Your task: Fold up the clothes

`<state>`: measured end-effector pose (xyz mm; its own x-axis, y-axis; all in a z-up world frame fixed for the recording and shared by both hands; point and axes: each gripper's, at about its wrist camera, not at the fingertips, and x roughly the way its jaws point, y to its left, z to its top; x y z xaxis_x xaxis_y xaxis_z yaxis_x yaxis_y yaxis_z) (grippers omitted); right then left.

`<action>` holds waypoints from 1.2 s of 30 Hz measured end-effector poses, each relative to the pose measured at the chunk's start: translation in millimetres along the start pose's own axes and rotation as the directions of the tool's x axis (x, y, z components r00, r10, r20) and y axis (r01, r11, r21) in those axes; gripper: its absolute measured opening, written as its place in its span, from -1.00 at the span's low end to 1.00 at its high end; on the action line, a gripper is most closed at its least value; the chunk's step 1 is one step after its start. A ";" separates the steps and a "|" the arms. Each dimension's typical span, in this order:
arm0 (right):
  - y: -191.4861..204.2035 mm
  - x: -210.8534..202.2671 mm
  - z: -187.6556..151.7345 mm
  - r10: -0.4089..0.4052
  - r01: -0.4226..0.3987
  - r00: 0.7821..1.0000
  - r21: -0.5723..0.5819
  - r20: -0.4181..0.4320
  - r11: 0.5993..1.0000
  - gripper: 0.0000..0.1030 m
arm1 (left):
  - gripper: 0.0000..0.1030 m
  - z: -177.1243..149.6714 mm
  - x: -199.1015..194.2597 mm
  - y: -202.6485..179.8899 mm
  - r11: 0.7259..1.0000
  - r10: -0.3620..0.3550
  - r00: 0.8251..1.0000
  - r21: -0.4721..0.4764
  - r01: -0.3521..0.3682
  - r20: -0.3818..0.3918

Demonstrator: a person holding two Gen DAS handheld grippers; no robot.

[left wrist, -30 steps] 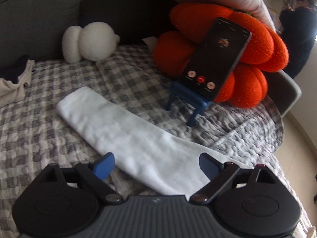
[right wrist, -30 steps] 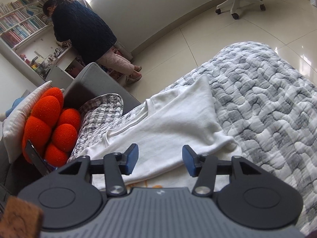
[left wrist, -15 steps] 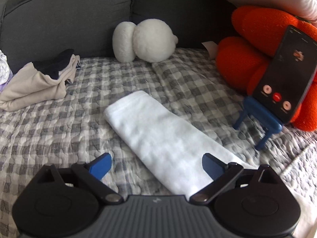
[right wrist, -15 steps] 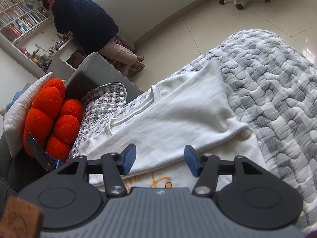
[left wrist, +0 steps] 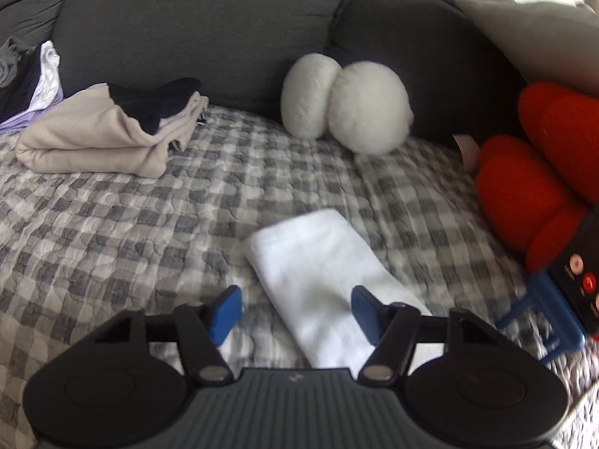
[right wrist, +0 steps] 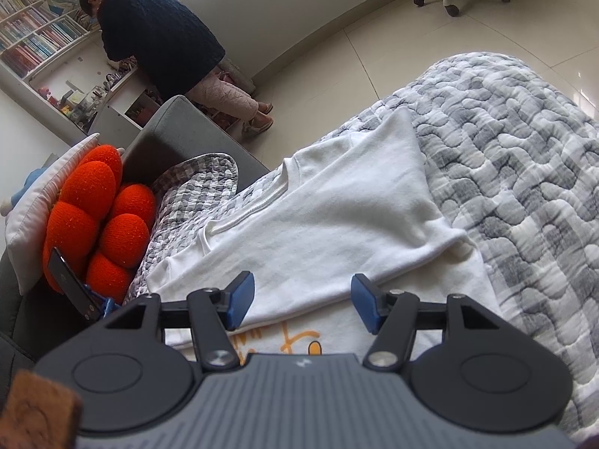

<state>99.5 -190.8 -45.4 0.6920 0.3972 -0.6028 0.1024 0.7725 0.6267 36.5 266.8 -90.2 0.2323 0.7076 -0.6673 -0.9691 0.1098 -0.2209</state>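
Note:
A white garment folded into a long strip [left wrist: 318,273] lies on the checked quilt [left wrist: 112,232]. My left gripper [left wrist: 295,312] hovers low over its far end. The jaws are closing with the strip lying between them, and the pads are not pressing on it. In the right wrist view a white T-shirt [right wrist: 337,217] is spread on the quilt [right wrist: 524,187], one side folded over, with an orange print [right wrist: 299,340] showing near the camera. My right gripper [right wrist: 302,305] sits just above the folded edge. Its jaws are opening and grip nothing.
A folded beige pile with a black piece [left wrist: 93,138] lies at the back left, by the grey sofa back [left wrist: 206,26]. A white plush [left wrist: 348,108], an orange cushion [left wrist: 531,187] and a phone on a blue stand [left wrist: 576,280] are to the right. A person [right wrist: 161,45] bends at a bookshelf.
The left gripper swung left along the strip and sank toward its far end, and its jaws narrowed. The right gripper stayed put with its jaws slightly wider.

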 end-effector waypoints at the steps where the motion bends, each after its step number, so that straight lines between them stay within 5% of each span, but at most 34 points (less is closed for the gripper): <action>1: -0.8 -0.5 0.2 0.000 0.000 1.000 0.003 0.000 1.000 0.20 | -0.01 1.6 1.4 3.3 1.000 -0.001 1.000 -0.017 0.001 0.004; 4: -2.4 -1.6 1.0 0.003 -0.003 1.000 0.011 -0.001 1.000 0.20 | -0.21 4.7 2.7 11.0 0.998 -0.002 1.000 -0.064 0.002 0.009; 9: -0.5 -2.1 0.3 0.003 -0.003 1.000 0.009 0.001 1.000 0.20 | -0.84 6.0 4.6 22.2 0.992 -0.002 1.000 -0.123 0.003 0.009; 19: -1.1 -4.2 3.2 0.010 -0.010 1.000 0.013 0.008 1.000 0.20 | -0.93 18.1 -20.8 20.0 0.972 -0.150 0.986 -0.169 0.161 0.074; 29: -2.4 -6.3 5.1 0.024 -0.024 1.000 0.025 0.012 0.999 0.20 | -0.94 36.9 -66.3 11.3 0.898 -0.372 0.919 -0.200 0.392 0.130; 36: -2.7 -8.1 7.3 0.055 -0.056 0.998 0.046 0.016 0.997 0.20 | -0.94 37.2 -96.6 -0.8 0.823 -0.525 0.843 -0.182 0.538 0.116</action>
<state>98.9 -199.7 -38.6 0.7079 0.4311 -0.5594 0.0966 0.7255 0.6814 11.8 224.3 0.9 0.6951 0.6198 -0.3643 -0.6577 0.3435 -0.6704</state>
